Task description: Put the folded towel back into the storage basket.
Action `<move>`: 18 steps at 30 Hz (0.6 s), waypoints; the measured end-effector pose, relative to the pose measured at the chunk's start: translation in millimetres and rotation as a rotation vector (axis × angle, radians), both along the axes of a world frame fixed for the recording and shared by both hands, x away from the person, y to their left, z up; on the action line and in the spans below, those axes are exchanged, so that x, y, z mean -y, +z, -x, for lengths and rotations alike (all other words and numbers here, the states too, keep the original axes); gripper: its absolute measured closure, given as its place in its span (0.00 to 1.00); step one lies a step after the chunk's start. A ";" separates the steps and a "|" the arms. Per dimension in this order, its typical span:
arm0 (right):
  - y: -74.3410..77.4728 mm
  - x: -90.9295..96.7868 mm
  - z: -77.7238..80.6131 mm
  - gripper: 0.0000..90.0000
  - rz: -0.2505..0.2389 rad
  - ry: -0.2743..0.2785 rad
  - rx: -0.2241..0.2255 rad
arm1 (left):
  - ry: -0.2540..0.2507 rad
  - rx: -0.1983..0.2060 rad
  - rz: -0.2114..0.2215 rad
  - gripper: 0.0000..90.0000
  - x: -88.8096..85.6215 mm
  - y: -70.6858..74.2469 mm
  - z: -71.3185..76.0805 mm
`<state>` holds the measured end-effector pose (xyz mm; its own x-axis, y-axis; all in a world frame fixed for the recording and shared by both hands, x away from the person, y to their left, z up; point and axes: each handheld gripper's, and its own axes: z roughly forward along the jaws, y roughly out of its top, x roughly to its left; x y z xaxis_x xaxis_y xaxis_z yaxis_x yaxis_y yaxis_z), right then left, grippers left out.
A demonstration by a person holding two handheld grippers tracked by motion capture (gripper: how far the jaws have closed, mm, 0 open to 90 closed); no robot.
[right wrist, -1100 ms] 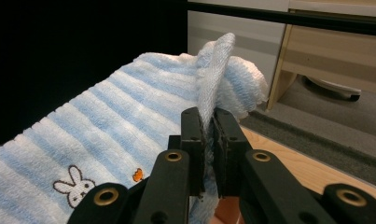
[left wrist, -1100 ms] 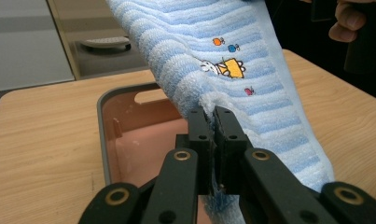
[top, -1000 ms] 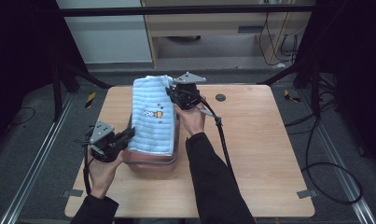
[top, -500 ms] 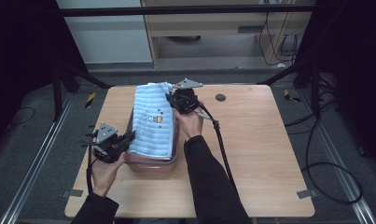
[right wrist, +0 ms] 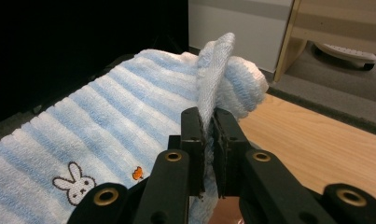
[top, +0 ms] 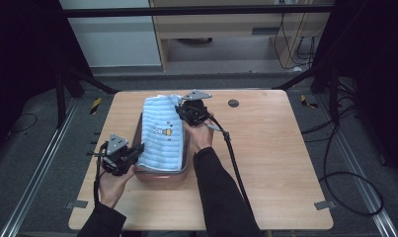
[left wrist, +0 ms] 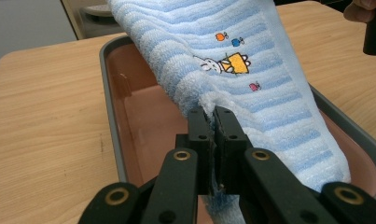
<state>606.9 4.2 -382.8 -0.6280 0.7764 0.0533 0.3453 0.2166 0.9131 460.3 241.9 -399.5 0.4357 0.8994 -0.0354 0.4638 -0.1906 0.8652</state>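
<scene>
A blue-and-white striped towel with a small rabbit picture hangs stretched over a brown tray with a grey rim on the wooden table. My left gripper is shut on the towel's near left edge, low at the tray's front corner. My right gripper is shut on the towel's far right corner, above the tray's far end. In the left gripper view the tray's brown floor shows under the cloth.
The wooden table has bare room to the right of the tray. A small black round mark sits near the far edge. Cables trail from both grippers. Metal rails and dark frame posts surround the table.
Both grippers have sunk a little with the towel, bringing the cloth lower over the tray. The jaws stay shut on the towel.
</scene>
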 end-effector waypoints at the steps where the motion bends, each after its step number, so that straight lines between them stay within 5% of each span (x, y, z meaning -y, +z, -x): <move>1: -2.0 -0.2 0.0 0.93 -0.001 0.000 -0.004 | 0.003 -0.013 0.013 0.96 1.4 -1.1 1.1; 4: -7.3 -0.9 0.5 0.93 0.001 0.000 -0.015 | 0.004 -0.003 -0.027 0.96 -0.1 -4.8 -0.1; 18: -27.9 -6.2 -2.6 0.93 0.023 -0.003 -0.048 | 0.020 -0.030 -0.076 0.96 1.4 -20.8 -1.0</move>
